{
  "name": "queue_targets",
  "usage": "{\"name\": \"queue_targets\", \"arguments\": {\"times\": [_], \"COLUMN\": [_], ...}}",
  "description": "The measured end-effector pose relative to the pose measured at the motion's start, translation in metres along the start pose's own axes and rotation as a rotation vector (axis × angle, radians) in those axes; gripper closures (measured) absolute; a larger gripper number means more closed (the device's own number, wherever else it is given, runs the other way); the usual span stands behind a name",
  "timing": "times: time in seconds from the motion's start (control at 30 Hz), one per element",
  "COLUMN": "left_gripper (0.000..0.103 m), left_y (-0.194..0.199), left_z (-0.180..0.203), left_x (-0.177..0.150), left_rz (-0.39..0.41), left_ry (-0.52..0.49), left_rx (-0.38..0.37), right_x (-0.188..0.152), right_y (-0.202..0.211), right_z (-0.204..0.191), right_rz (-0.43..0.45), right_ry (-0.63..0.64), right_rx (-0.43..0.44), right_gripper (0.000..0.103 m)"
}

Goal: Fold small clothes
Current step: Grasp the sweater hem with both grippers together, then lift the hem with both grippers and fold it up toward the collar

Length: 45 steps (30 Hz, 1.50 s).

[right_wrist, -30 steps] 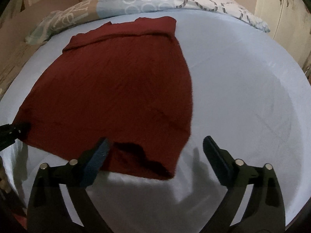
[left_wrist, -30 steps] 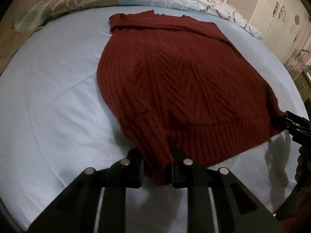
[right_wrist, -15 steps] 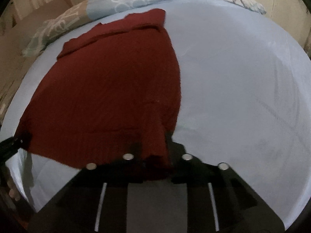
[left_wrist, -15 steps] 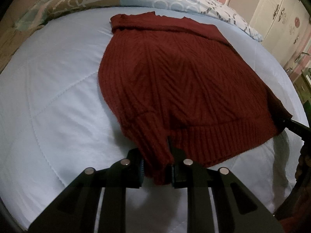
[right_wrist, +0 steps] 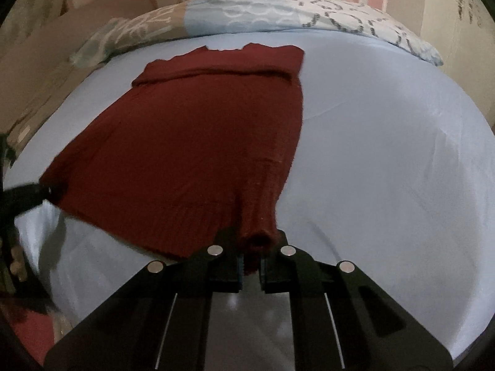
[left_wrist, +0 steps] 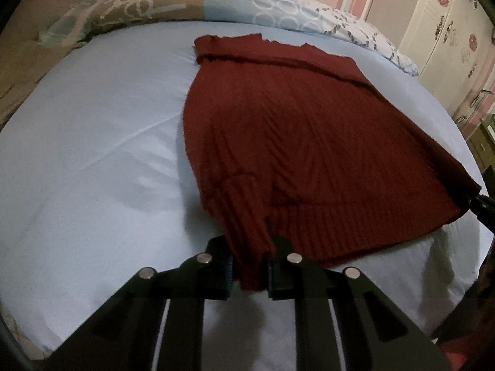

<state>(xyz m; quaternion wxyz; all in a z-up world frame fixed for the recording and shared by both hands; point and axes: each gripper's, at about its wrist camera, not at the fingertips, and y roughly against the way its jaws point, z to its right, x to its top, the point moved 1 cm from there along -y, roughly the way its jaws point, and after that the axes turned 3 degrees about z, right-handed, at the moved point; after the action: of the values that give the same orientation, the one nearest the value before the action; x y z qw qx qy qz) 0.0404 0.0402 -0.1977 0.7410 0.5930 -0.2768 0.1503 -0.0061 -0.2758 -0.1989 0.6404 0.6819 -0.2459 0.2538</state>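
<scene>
A pale blue bedsheet [left_wrist: 92, 170] covers the bed, with a patterned pillow [left_wrist: 148, 6] along its far edge. A dark red knitted sweater [left_wrist: 309, 139] lies spread in the middle of the sheet. The left gripper [left_wrist: 249, 273] is closing, pinching the sweater's near left corner. The right gripper [right_wrist: 250, 267] is clamped narrow on the near right corner.

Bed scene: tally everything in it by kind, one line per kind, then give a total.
Red knit sweater: 1
Grippers: 2, the left gripper and the right gripper, each clamped on a near corner of the sweater
Patterned pillow: 1
Pale blue bedsheet: 1
Total: 5
</scene>
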Motion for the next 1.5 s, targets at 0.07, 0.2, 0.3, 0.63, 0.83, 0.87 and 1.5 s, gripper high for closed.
{"name": "queue_targets", "arguments": {"times": [0.07, 0.2, 0.3, 0.63, 0.83, 0.87, 1.5], "left_gripper": [0.088, 0.088, 0.088, 0.088, 0.089, 0.089, 0.085], "left_y": [0.011, 0.019, 0.023, -0.012, -0.08, -0.093, -0.26], "left_z": [0.0, 0.004, 0.011, 0.001, -0.006, -0.006, -0.011], "left_x": [-0.004, 0.012, 0.041, 0.174, 0.25, 0.262, 0.328], "left_rz": [0.005, 0.049, 0.118, 0.311, 0.283, 0.273, 0.121], "left_ry": [-0.013, -0.04, -0.07, -0.088, -0.098, -0.107, -0.237], "left_rx": [0.004, 0.016, 0.034, 0.094, 0.116, 0.123, 0.21], "right_x": [-0.004, 0.007, 0.037, 0.16, 0.228, 0.241, 0.283], "right_y": [0.009, 0.013, 0.014, -0.022, -0.077, -0.091, -0.261], "right_z": [-0.001, 0.0, -0.002, 0.017, 0.03, 0.033, 0.067], "right_rz": [-0.001, 0.041, 0.113, 0.306, 0.332, 0.33, 0.117], "right_ry": [0.008, 0.003, 0.022, -0.026, -0.075, -0.088, -0.185], "right_rx": [0.007, 0.007, -0.006, -0.036, -0.04, -0.04, -0.104], "right_gripper": [0.096, 0.096, 0.096, 0.096, 0.096, 0.096, 0.09]}}
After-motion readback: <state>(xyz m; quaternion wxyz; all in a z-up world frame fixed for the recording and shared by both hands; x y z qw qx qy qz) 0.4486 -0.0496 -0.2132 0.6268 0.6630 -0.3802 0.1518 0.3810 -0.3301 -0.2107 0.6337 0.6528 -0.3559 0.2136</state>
